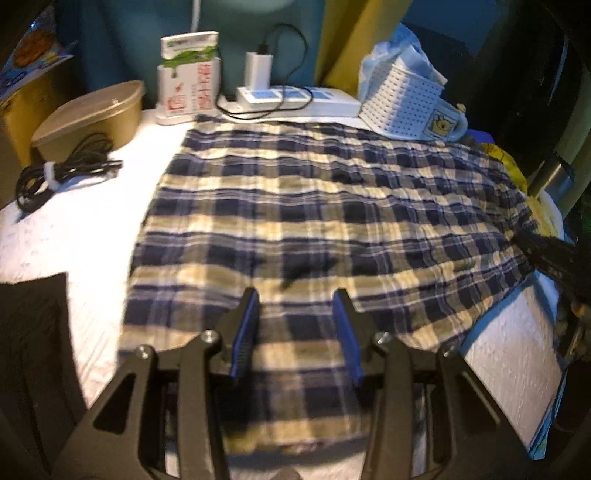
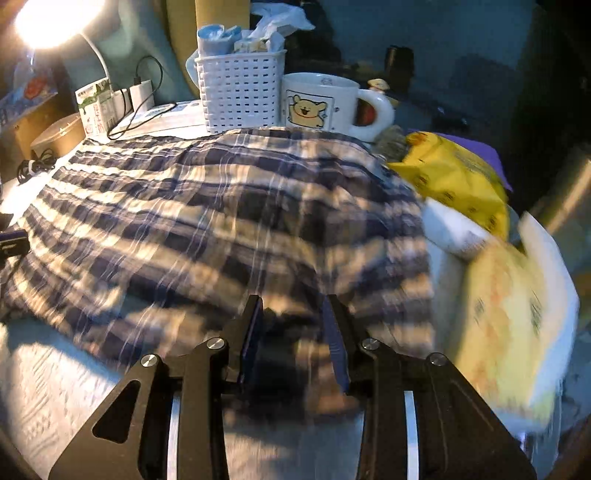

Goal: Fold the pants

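Left wrist view: plaid pants (image 1: 295, 206) lie spread flat across the white counter (image 1: 74, 236). The left gripper (image 1: 295, 306), at 6 o'clock, hangs over their near edge, jaws apart, grasping nothing. A coiled black cable (image 1: 62, 173) sits at 9 o'clock, a power strip (image 1: 295, 98) at 12.

Right wrist view: the right gripper (image 2: 291, 314) at 6 o'clock is released, jaws straddling the blurred pants (image 2: 221, 206) hem. A white basket (image 2: 240, 99) and bear mug (image 2: 325, 105) stand at 12 o'clock.

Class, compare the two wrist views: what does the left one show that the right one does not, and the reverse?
Left only: the black cloth at the near left corner.
Right only: the lit lamp and the yellow bag.
Both: the plaid pants, white basket, bear mug, and open tongs over the fabric.
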Action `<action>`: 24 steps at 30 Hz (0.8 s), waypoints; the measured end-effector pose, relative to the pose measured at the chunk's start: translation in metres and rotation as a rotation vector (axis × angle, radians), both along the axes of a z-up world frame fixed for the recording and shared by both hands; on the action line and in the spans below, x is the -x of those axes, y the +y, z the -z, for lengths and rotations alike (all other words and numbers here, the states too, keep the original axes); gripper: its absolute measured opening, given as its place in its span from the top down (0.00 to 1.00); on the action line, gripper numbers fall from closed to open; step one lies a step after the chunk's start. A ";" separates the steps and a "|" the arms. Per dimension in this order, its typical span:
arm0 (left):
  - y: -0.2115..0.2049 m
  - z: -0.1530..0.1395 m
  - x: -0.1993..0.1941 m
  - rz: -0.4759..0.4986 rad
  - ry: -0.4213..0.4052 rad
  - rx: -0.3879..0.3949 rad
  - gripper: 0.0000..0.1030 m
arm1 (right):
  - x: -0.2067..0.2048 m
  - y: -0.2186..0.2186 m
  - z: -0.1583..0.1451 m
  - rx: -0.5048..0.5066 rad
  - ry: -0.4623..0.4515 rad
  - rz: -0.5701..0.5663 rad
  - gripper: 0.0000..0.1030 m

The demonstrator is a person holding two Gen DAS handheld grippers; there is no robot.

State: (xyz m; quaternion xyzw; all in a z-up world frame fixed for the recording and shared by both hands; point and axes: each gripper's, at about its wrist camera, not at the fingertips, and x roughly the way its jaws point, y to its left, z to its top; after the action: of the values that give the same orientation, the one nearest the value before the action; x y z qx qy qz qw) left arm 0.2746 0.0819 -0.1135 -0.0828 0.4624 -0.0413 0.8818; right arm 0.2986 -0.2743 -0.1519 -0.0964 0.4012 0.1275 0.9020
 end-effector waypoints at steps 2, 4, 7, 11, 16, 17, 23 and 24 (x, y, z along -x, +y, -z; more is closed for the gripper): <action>0.007 -0.006 0.008 -0.018 -0.020 -0.001 0.58 | 0.016 -0.011 -0.013 -0.055 -0.023 0.031 0.56; 0.013 -0.012 0.018 -0.034 -0.044 -0.004 0.58 | 0.030 -0.024 -0.023 -0.127 -0.042 0.073 0.47; 0.024 -0.020 0.031 -0.074 -0.077 -0.002 0.58 | 0.042 -0.039 -0.031 -0.192 -0.047 0.139 0.38; 0.043 -0.026 0.045 -0.131 -0.118 0.012 0.58 | 0.039 -0.056 -0.021 -0.291 0.019 0.219 0.36; 0.065 -0.026 0.052 -0.172 -0.124 0.018 0.54 | 0.028 -0.065 -0.003 -0.430 0.107 0.281 0.36; 0.070 -0.026 0.053 -0.185 -0.129 0.017 0.47 | 0.025 -0.064 -0.001 -0.442 0.110 0.287 0.36; 0.086 -0.027 0.051 -0.210 -0.139 0.016 0.23 | 0.001 -0.073 0.004 -0.570 0.050 0.342 0.36; 0.087 -0.027 0.050 -0.211 -0.138 0.015 0.23 | -0.004 -0.074 0.005 -0.590 0.054 0.351 0.36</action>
State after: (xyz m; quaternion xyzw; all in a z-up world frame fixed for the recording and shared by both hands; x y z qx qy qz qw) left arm 0.2242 0.1686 -0.0865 -0.1347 0.3891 0.0427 0.9103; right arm 0.3027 -0.3484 -0.1567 0.2424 0.3812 0.0832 0.8883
